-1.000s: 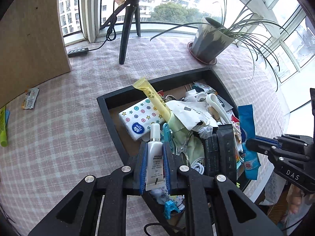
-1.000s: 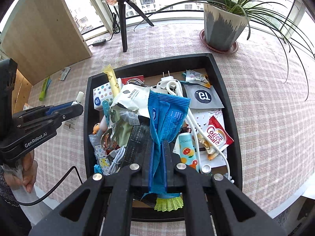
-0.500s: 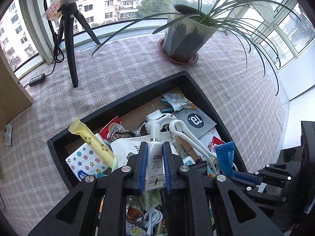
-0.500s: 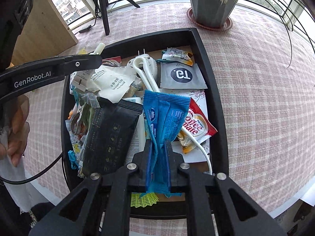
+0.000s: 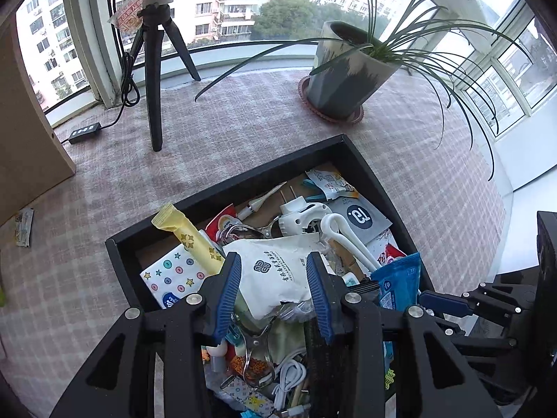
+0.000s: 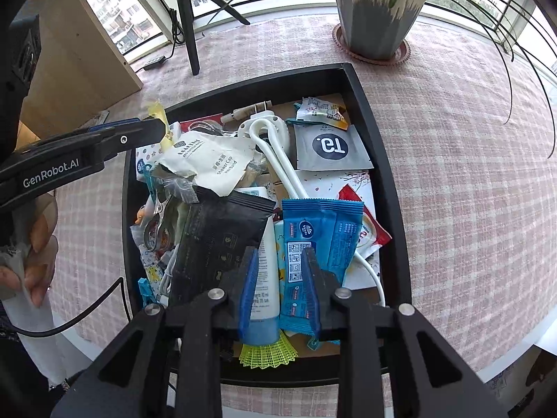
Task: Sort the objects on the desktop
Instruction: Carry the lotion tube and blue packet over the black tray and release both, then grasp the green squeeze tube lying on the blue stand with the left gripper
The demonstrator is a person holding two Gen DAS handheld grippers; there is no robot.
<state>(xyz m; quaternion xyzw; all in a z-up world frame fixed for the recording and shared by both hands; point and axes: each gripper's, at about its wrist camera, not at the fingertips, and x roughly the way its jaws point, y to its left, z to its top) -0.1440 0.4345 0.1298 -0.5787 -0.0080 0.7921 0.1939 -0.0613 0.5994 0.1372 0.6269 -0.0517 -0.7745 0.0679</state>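
While hovering over the black rectangular tray (image 5: 264,170) on the pink-checked table (image 5: 69,278), no grip on either side.

Left claw (image 5: 273,264): fingers wide apart, straddling the crumpled white paper shower-cap packet (image 6: 209,163) heaped toward the tray's middle. Contact with it: cannot tell.

Right claw (image 6: 279,257): fingers apart too, low at the tray's near edge, spanning a white plastic tube (image 6: 266,278) and the margin of the blue crinkled foil packet (image 6: 334,230). One finger across that packet's face.

Judged step: selecting the next item from the tray's pile.

- Left pick: descend straight, centre on the packet's body rather than its torn edge, close slowly, lift vertically to avoid dragging the metal spring clip (image 5: 257,345) beneath.
- Right pick: shift sideways to isolate one item before closing. Otherwise tube and packet likely clamped together.
- Risk: black foil pouch (image 6: 216,240) just beside the tube, liable to snag on the outer finger.
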